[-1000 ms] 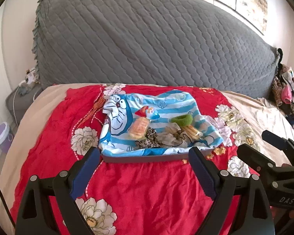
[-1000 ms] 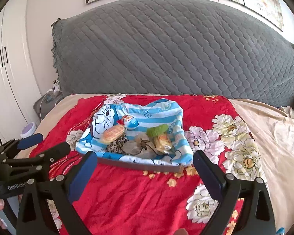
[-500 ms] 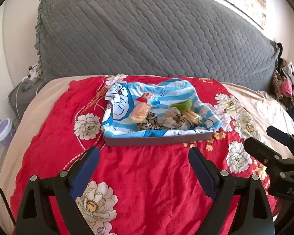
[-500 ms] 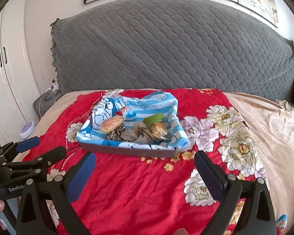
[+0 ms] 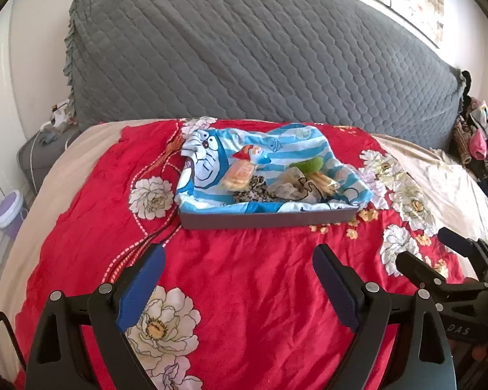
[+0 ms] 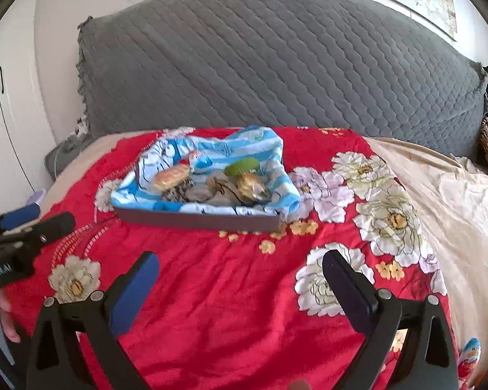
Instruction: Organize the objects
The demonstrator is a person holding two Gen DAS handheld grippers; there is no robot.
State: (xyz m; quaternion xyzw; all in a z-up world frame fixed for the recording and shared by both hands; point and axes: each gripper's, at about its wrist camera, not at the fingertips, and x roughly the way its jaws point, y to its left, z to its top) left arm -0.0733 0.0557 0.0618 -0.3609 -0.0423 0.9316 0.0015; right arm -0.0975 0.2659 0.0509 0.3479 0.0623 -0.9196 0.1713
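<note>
A shallow grey tray (image 5: 266, 220) (image 6: 198, 219) lined with a blue striped cartoon cloth (image 5: 211, 159) sits on the red flowered bedspread (image 5: 244, 276). In it lie a wrapped bun (image 5: 239, 175) (image 6: 172, 175), a red-and-blue egg-shaped packet (image 5: 255, 155) (image 6: 200, 160), a green knitted piece (image 5: 309, 164) (image 6: 242, 166), a leopard-print item (image 5: 252, 190), a crumpled beige pouch (image 5: 289, 187) and another wrapped snack (image 6: 252, 185). My left gripper (image 5: 239, 273) is open, short of the tray. My right gripper (image 6: 240, 279) is also open with nothing between its fingers.
A grey quilted headboard (image 5: 260, 55) rises behind the bed. Beige sheet (image 6: 455, 201) lies to the right of the spread. A purple-lidded bin (image 5: 9, 209) stands on the floor at left, clothes (image 5: 478, 136) pile at right. A small egg packet (image 6: 470, 354) lies near the right view's lower corner.
Both grippers have drawn back from the tray and sunk lower, so the tray looks farther and higher in both views. Their jaws stay equally wide.
</note>
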